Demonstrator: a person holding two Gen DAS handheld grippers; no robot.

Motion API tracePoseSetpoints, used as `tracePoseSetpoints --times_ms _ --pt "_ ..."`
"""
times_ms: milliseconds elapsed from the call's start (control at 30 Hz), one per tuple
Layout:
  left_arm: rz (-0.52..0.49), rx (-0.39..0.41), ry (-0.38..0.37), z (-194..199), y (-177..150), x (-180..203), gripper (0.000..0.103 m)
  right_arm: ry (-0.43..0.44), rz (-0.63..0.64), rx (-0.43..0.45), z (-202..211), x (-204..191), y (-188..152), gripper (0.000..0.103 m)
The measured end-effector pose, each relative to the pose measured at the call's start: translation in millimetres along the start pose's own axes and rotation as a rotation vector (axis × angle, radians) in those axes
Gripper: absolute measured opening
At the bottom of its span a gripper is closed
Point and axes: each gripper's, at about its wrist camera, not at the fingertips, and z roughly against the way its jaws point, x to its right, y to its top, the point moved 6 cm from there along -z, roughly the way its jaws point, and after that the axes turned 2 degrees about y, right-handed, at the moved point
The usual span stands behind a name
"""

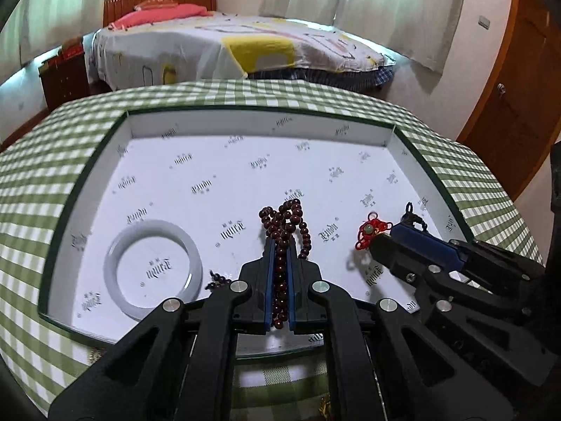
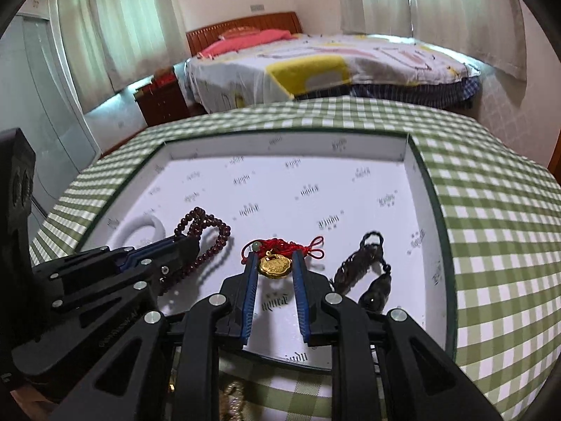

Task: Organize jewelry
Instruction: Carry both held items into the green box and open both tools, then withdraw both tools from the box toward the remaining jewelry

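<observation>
Room: bedroom, with a bed under a patterned cover at the far side, pale curtains behind it and a wooden door far right.
Desk: green-and-white checked cloth covers the desk, and a shallow white tray with printed logos and a dark green rim sits on it.
Left hand-held gripper: the left hand-held gripper is clamped tight on a dark red bead necklace, its blue pads pressing the strand from both sides.
Bead necklace: loops spill out past the fingertips over the tray's middle, and a short run of beads shows near left of the gripper.
Right hand-held gripper: the right hand-held gripper has its jaws narrowed on a gold lock pendant, gripping it at the fingertips.
Pendant cord: a red knotted cord with a small green bead fans out just beyond the gold piece, above the tray floor.
White bangle: a white bangle lies flat at the near left of the tray, apart from the beads.
Dark charm: a dark corded charm lies on the tray right of the right hand-held gripper, close to its outer finger.
Near edge: a bit of gold and pearl jewelry peeks out on the cloth below the tray's near rim, mostly hidden.
</observation>
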Motion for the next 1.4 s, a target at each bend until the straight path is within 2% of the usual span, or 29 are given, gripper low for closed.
tracePoseSetpoints --times_ms 100,267,433,633,767,933,1167,1400 --pt "0.001 -0.019 -0.005 -4.1 -1.1 1.8 0.008 0.004 -0.002 -0.022 -4.6 1.4 -1.0 0.021" --pt "0.002 -0.024 0.011 -6.7 0.3 2.7 0.027 0.012 -0.004 -0.041 -6.2 3.3 -5.5 0.022" --pt "-0.006 -0.027 0.018 -6.8 0.6 3.7 0.031 0.012 -0.005 -0.034 -3.6 6.4 -7.6 0.025" --pt "0.031 -0.016 0.007 0.7 4.1 -1.5 0.05 0.009 -0.025 -0.005 8.2 11.9 -4.8 0.031" --pt "0.014 0.003 0.005 11.2 6.3 0.8 0.054 0.001 -0.023 0.026 22.4 11.1 -2.3 0.037" --pt "-0.034 0.073 0.021 39.6 10.2 7.2 0.061 0.0 -0.026 0.074 47.6 7.0 -1.6 0.041" --pt "-0.045 0.163 0.034 87.7 0.7 6.9 0.063 -0.01 -0.019 0.13 83.9 -1.1 -10.1 0.042" --pt "-0.02 0.203 0.059 127.0 -22.5 -6.9 0.063 -0.022 -0.013 0.142 104.6 -6.0 -31.9 0.042"
